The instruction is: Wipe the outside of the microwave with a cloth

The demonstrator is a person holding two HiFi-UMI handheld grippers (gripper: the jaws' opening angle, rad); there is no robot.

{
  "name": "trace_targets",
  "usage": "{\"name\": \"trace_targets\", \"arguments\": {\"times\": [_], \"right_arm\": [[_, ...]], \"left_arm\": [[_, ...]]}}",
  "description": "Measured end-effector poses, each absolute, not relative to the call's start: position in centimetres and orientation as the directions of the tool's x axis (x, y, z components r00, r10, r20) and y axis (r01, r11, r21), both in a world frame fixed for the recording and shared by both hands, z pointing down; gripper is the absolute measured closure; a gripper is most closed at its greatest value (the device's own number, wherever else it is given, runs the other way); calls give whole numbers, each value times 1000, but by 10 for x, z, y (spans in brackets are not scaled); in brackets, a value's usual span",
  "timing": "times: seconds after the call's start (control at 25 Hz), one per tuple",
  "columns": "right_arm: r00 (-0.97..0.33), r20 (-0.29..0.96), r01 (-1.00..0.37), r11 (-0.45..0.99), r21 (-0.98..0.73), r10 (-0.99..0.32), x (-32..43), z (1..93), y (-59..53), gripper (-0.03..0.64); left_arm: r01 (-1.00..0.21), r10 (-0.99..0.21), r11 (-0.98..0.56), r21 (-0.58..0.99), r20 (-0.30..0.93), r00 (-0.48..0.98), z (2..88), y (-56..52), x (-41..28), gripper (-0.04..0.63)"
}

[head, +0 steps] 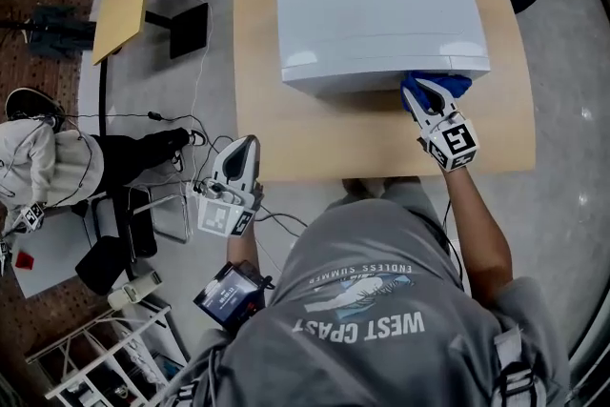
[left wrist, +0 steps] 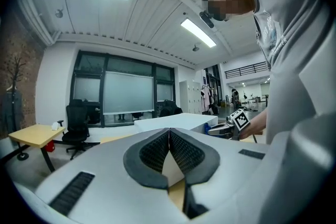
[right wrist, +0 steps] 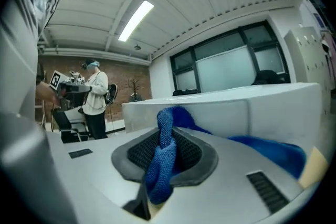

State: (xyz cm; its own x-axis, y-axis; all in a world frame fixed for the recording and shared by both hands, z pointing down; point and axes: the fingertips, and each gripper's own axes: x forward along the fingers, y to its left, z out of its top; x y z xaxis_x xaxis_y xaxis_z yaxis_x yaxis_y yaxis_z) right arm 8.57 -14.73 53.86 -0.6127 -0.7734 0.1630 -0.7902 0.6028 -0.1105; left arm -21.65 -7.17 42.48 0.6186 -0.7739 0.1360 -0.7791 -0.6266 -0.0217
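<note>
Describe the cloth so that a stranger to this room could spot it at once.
Find the light wooden table and the white microwave standing on it. At the microwave's near right corner, the right gripper pinches a blue cloth. It is the only blue, soft thing on the table.
</note>
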Motion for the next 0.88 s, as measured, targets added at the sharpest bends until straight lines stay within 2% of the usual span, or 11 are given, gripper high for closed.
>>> {"name": "trace_targets", "arguments": {"times": [0.32,0.88], "right_arm": [[-748,209,-642,767,18,-631,-31,542,-152,541],[-820,285,-496,865,79,-496,-143,564,-149,541]], "left_arm": [[-833,-826,-553,-3,134,548,432,-39,-280,572],[-886,-877,-461,40,130,462,450,-13,-355,572]]}}
